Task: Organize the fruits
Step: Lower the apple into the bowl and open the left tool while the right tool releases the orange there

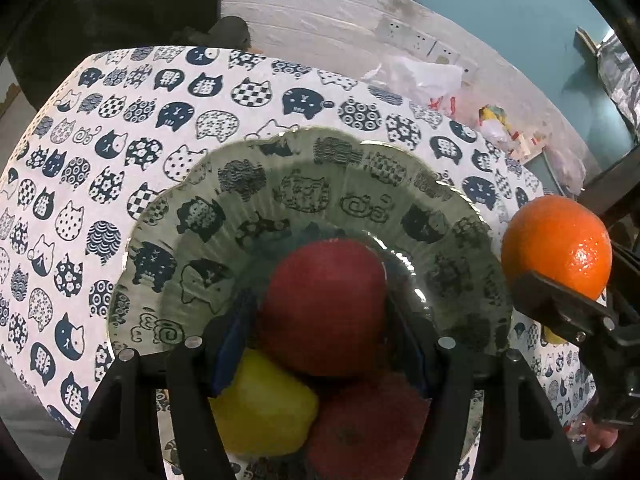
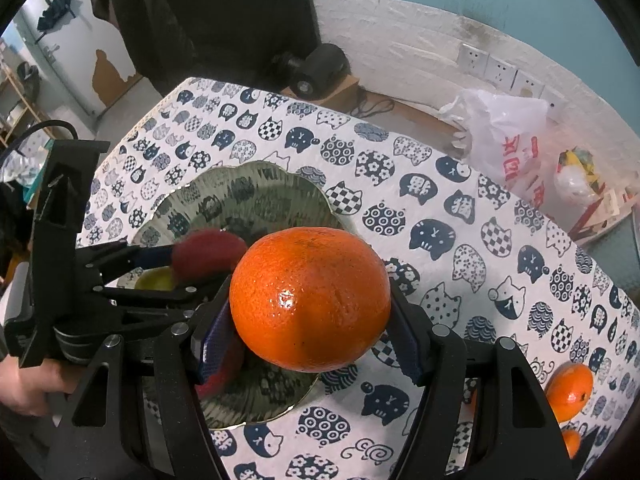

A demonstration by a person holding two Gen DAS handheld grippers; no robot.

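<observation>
A red apple [image 1: 326, 306] sat clamped between the blue pads of the left gripper [image 1: 320, 344], held over the middle of a scalloped glass plate [image 1: 400, 184]. Under it on the plate lay a yellow fruit [image 1: 262, 404] and a second red apple [image 1: 368, 424], touching each other and crowded right below the held one. From the right wrist camera the same apple [image 2: 208, 254] showed as a blurred red shape in the left gripper [image 2: 160, 264], with the yellow fruit [image 2: 154, 280] just beneath it on the plate [image 2: 256, 188].

An orange [image 2: 310, 300] was gripped from both sides by the right gripper [image 2: 312, 332], its blue pads pressed against the peel. It hung over the near-right edge of the plate, partly above the cloth. The left wrist camera caught that orange [image 1: 556, 246] just beside the plate's right rim, with one finger of the right gripper [image 1: 560, 300] across its lower side.

Two more oranges lay on the table near its right edge, well apart from the plate: one [image 2: 570, 390] in full view, another [image 2: 570, 442] partly hidden below it.

A white tablecloth [image 2: 440, 208] printed with dark blue cat heads covered the table. A hand [image 2: 28, 384] gripped the handle of the left gripper. Behind the table, plastic bags [image 2: 508, 140] sat against a white brick wall [image 2: 400, 32].
</observation>
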